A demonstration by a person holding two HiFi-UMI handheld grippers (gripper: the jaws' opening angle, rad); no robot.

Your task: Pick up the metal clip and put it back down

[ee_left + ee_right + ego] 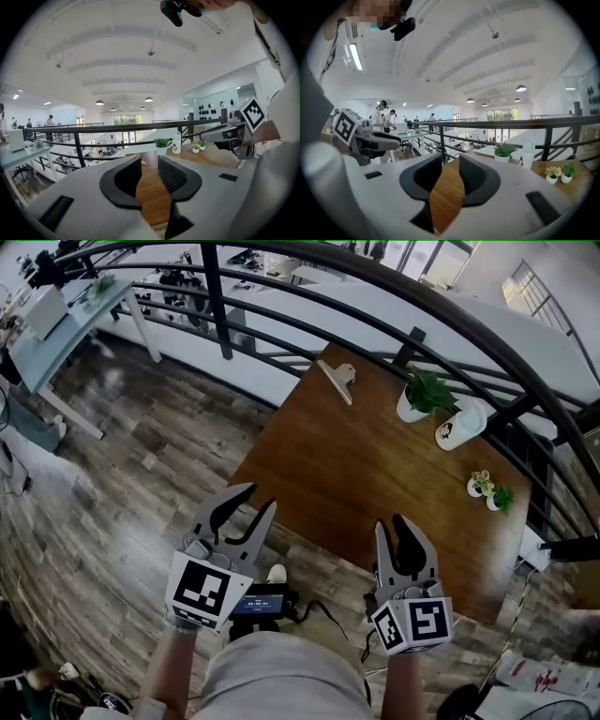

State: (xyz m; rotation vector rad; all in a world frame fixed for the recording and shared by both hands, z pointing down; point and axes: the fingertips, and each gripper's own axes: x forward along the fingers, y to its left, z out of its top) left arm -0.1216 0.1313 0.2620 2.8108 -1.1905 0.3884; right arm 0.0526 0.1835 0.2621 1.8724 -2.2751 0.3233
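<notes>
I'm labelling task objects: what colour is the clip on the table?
Pale silver. The metal clip shows best in the head view.

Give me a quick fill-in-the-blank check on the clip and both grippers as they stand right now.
The metal clip lies on the ___.
The left gripper has its jaws ___.
The right gripper holds ___.
The large plant grows in a ___ pot.
Missing words: table; open; nothing; white.
</notes>
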